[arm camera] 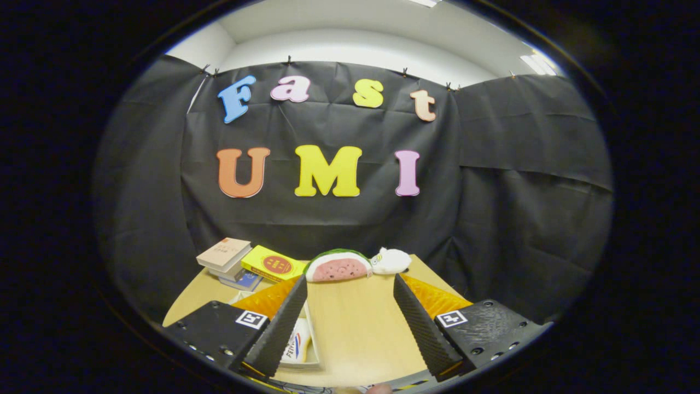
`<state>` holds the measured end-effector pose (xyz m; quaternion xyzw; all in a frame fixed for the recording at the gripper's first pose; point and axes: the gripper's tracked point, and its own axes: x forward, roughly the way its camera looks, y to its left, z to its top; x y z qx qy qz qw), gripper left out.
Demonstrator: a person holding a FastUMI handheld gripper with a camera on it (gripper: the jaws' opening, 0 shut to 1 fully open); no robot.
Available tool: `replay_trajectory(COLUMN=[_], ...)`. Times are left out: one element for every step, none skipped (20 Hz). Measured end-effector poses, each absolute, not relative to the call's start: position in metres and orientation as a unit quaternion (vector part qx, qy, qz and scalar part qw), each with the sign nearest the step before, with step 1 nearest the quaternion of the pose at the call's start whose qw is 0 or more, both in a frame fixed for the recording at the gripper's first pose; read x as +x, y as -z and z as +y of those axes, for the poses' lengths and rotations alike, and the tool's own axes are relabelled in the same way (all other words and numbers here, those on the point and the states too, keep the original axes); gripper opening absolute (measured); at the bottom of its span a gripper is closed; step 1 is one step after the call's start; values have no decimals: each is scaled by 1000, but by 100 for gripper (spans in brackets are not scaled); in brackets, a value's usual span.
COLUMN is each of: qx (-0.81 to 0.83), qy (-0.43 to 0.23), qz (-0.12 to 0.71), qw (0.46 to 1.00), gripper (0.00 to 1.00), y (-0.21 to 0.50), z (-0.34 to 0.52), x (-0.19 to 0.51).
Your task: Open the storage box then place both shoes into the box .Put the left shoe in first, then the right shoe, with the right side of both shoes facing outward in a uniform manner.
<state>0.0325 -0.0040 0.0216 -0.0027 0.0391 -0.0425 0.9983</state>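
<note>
Fingers spread wide on our gripper [350, 323], with nothing between them but bare table [355, 323]. Just behind the left finger we see a clear storage box [313, 350] with something white and striped inside it, likely a shoe [298, 345], though the finger hides most of both. We cannot tell whether the box's lid is on or off, or which shoe this is, so we cannot settle which step is in hand; the scene would fit a shoe already laid in the box with the other to come, as well as a filled box. Beyond the fingers, at the table's far edge, lie a watermelon-slice plush [337, 266], a small white plush [391, 261], a yellow box [273, 264] and a stack of books [225, 257]. All lie well apart from the storage box and block nothing.
</note>
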Motion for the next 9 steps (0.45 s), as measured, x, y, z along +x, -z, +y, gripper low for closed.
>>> replay_trajectory(qx=[-3, -2, -2, -1, 0, 1, 2, 2, 3], qy=[43, 44, 43, 44, 44, 44, 43, 45, 47], qz=[36, 34, 32, 31, 31, 32, 32, 33, 34], qw=[998, 998, 999, 999, 999, 999, 999, 998, 998], gripper=[96, 96, 96, 96, 96, 96, 96, 96, 96], y=[-26, -29, -31, -32, -32, -31, -30, -29, -28], z=[-5, -6, -7, -8, -9, -10, -11, -13, -16], x=[30, 29, 28, 27, 27, 26, 26, 26, 25])
